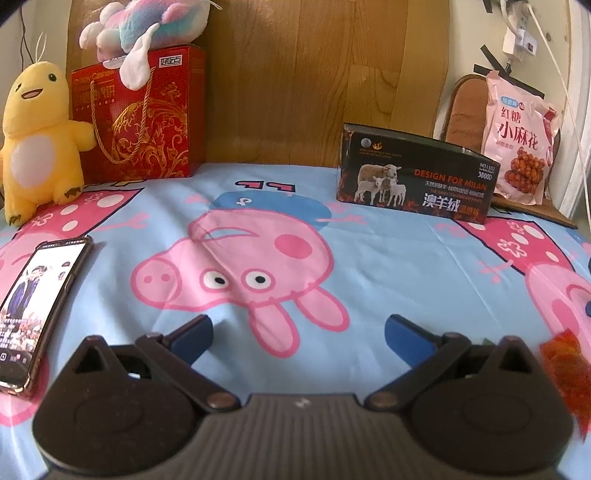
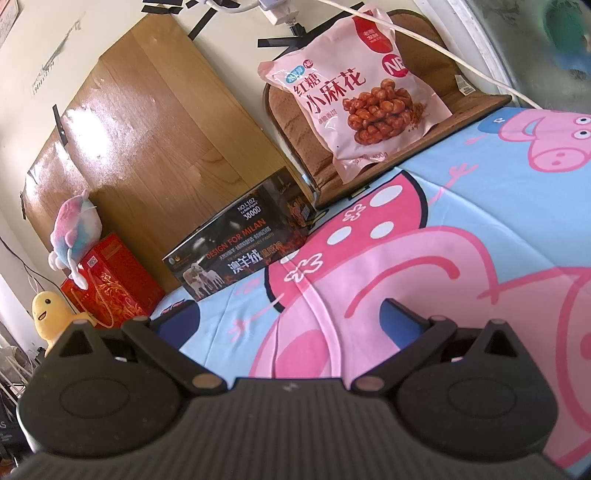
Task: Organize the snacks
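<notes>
A pink snack bag (image 1: 521,144) of twisted fried dough leans upright on a brown cushion at the far right; it also shows in the right wrist view (image 2: 354,92). A dark open-top box (image 1: 417,177) with sheep pictures stands left of the bag, also seen in the right wrist view (image 2: 240,247). A small red-orange snack packet (image 1: 567,373) lies at the right edge, beside my left gripper (image 1: 299,338). The left gripper is open and empty, low over the cartoon-pig sheet. My right gripper (image 2: 291,325) is open and empty over the sheet, well short of the box and bag.
A phone (image 1: 37,310) with a lit screen lies at the left. A yellow plush toy (image 1: 35,140) and a red gift bag (image 1: 144,114) with a pastel plush (image 1: 144,26) on top stand at the back left. A wooden board (image 1: 321,74) backs the bed. White cables (image 2: 424,40) hang by the wall.
</notes>
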{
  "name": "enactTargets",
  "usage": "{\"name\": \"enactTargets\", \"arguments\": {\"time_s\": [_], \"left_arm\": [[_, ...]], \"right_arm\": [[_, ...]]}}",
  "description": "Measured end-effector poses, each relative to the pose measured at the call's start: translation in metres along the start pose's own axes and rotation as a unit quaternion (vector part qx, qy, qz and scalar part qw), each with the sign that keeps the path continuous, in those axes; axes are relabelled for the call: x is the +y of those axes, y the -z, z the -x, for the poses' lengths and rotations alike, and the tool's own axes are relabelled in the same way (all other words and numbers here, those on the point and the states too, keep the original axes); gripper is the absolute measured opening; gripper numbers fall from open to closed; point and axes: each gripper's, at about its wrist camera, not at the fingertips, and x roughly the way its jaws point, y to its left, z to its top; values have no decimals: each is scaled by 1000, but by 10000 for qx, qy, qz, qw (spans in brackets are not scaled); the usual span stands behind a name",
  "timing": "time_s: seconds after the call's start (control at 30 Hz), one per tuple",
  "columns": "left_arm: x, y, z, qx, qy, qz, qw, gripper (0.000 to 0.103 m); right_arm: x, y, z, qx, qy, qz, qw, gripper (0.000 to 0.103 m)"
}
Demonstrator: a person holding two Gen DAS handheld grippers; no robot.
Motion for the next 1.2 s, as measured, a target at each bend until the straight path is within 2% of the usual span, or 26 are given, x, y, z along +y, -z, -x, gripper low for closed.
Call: {"name": "enactTargets", "arguments": {"time_s": [0.63,0.83,0.9,0.97,1.03,1.1,1.13,1.2], "left_arm": [[-3,0,-1,38,-61,-83,9999,103],[3,1,4,-41,36,78,10000,103],[8,1,8,-145,67,209,9997,103],[13,2,15,-367,43,360,9987,103],[14,4,24,-620,54,438,9971,103],[12,7,35,-754,190,489,9958,102],[11,9,41,-750,358,586,9948,101],[5,13,53,-683,880,736,9911,101]], "right_arm": [[2,0,1,65,69,59,9999,103],[8,13,27,294,11,280,9992,103],[16,25,42,396,-63,633,9972,103],[29,41,54,480,-5,1271,9907,103],[48,63,62,563,203,2181,9741,103],[64,84,65,571,509,2972,9518,94],[70,91,68,474,556,3195,9448,81],[71,88,67,545,453,3087,9485,71]]}}
